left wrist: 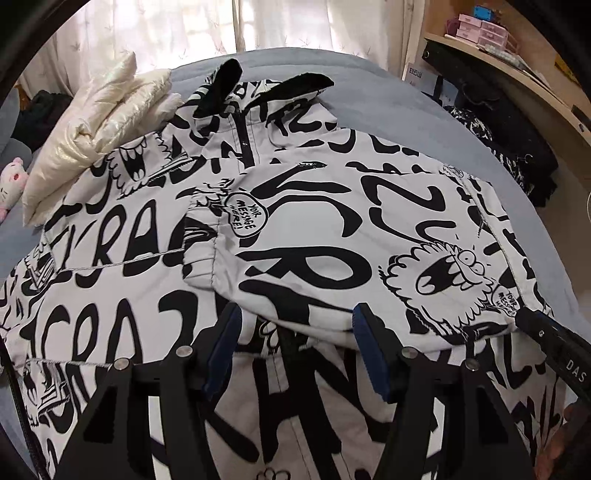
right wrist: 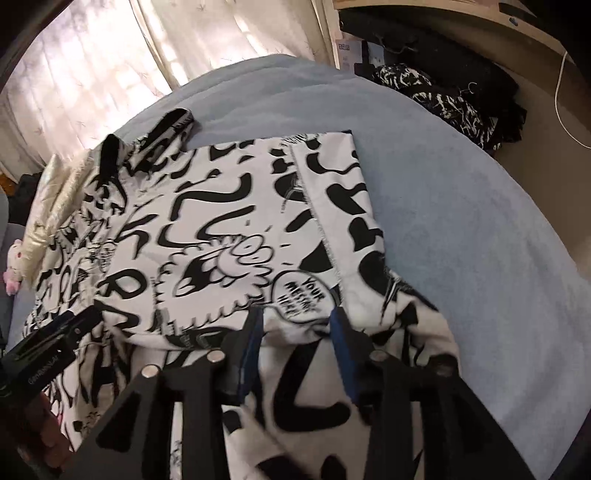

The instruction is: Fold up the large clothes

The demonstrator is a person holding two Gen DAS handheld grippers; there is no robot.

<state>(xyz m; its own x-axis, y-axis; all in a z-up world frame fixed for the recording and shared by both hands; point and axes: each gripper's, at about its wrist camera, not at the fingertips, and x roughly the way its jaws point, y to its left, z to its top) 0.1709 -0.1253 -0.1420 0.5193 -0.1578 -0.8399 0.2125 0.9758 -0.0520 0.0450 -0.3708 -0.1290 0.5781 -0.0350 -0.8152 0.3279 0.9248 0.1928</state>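
Jacket: the black-and-white printed jacket (left wrist: 295,229) fills mid-frame, spread on the blue bed (left wrist: 388,92).
Left gripper (left wrist: 295,317): released, fingers spread over the sleeve's lower edge.
Right gripper (right wrist: 297,317): released, at the folded sleeve's edge.
Left view only: cream puffer coat (left wrist: 96,140) fully seen, upper left; pink boxes (left wrist: 476,27) on the upper-right shelf.

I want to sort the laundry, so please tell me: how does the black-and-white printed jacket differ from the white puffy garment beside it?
The printed jacket is covered with black graffiti letters and cartoons; the white puffy garment is plain and glossy. The printed jacket lies spread wide with one sleeve folded over its front; the puffy garment is already a compact folded bundle. The jacket's cloth looks thin and flat, the puffy garment's thick and quilted. Both rest on the blue bed.
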